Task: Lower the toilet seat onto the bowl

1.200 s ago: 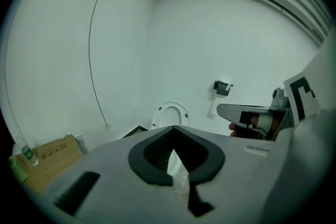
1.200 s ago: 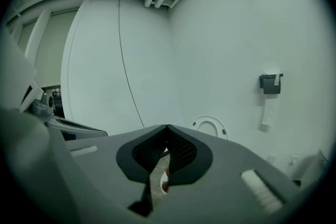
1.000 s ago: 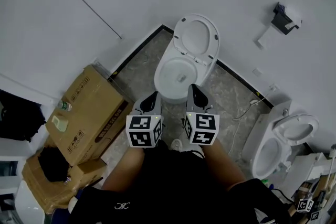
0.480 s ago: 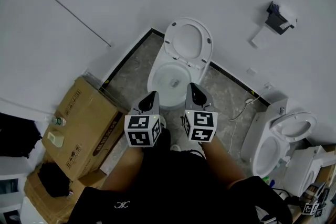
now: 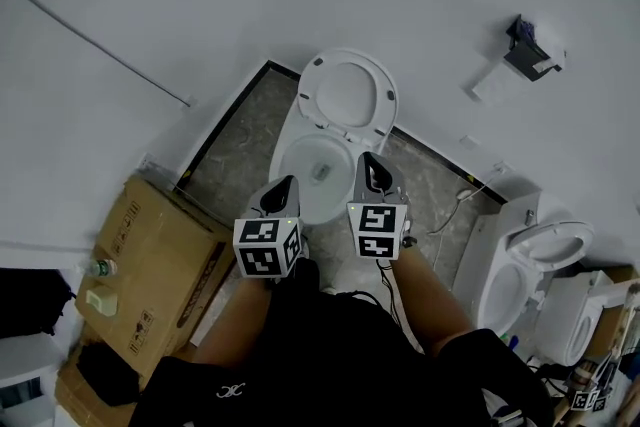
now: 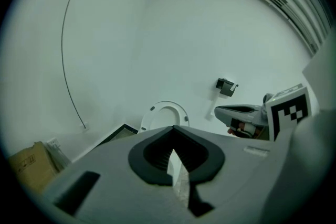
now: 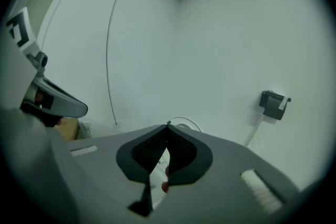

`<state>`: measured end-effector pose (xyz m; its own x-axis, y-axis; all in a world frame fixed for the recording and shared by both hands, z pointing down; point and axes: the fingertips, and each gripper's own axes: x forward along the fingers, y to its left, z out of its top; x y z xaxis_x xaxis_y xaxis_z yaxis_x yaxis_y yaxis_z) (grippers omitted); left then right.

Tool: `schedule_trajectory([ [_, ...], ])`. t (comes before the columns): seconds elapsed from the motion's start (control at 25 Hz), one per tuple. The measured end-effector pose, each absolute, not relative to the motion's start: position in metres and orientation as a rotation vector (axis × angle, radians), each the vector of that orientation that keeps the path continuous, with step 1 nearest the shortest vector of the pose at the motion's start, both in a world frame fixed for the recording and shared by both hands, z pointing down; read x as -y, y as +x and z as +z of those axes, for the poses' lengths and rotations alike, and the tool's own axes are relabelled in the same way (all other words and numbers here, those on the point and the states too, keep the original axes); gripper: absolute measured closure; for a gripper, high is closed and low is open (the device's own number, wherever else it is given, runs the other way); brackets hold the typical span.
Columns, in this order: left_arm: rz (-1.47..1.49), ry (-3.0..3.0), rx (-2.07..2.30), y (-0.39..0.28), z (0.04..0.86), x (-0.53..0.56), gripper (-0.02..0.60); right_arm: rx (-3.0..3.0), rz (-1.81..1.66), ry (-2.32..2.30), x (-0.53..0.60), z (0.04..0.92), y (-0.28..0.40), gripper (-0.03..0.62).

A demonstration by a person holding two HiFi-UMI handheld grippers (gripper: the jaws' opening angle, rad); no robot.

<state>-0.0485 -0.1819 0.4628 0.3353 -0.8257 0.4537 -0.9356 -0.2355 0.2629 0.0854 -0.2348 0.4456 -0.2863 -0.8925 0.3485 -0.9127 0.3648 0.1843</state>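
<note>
A white toilet stands in the corner with its seat (image 5: 345,95) raised against the wall and the bowl (image 5: 312,165) open below it. Both grippers hang side by side over the bowl's near rim, touching nothing. My left gripper (image 5: 283,185) is shut and empty; in the left gripper view its tips (image 6: 173,127) meet just under the upright seat (image 6: 166,114). My right gripper (image 5: 370,163) is shut and empty too; its closed tips (image 7: 168,124) hide most of the seat (image 7: 185,123) in the right gripper view.
Cardboard boxes (image 5: 160,265) are stacked at the left. A second toilet (image 5: 520,275) stands at the right with clutter around it. A paper holder (image 5: 528,50) hangs on the wall, and a thin cable (image 5: 470,200) lies on the floor tiles.
The toilet has come nearer and now lies partly under the gripper tips. Both grippers stay shut, side by side. The seat is still upright.
</note>
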Motion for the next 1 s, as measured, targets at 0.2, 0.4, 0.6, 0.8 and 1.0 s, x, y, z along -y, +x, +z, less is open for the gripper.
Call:
schedule_trajectory([
  [0.2, 0.32, 2.118, 1.514, -0.058, 0.47, 0.211, 0.574, 2.125, -0.119, 1.514, 0.292, 0.453, 0.092, 0.585],
  [0.4, 0.313, 2.117, 1.501, -0.068, 0.481, 0.229, 0.574, 2.045, -0.28, 1.461, 0.352, 0.454, 0.096, 0.585],
  [0.6, 0.329, 2.104, 1.489, -0.08, 0.492, 0.245, 0.574, 1.963, -0.332, 1.408, 0.413, 0.468, 0.104, 0.585],
  [0.8, 0.311, 2.1, 1.506, -0.095, 0.491, 0.265, 0.574, 1.845, -0.354, 1.352, 0.466, 0.491, 0.119, 0.585],
  [1.0, 0.31, 2.099, 1.495, -0.102, 0.496, 0.275, 0.574, 1.784, -0.339, 1.32, 0.506, 0.513, 0.128, 0.579],
])
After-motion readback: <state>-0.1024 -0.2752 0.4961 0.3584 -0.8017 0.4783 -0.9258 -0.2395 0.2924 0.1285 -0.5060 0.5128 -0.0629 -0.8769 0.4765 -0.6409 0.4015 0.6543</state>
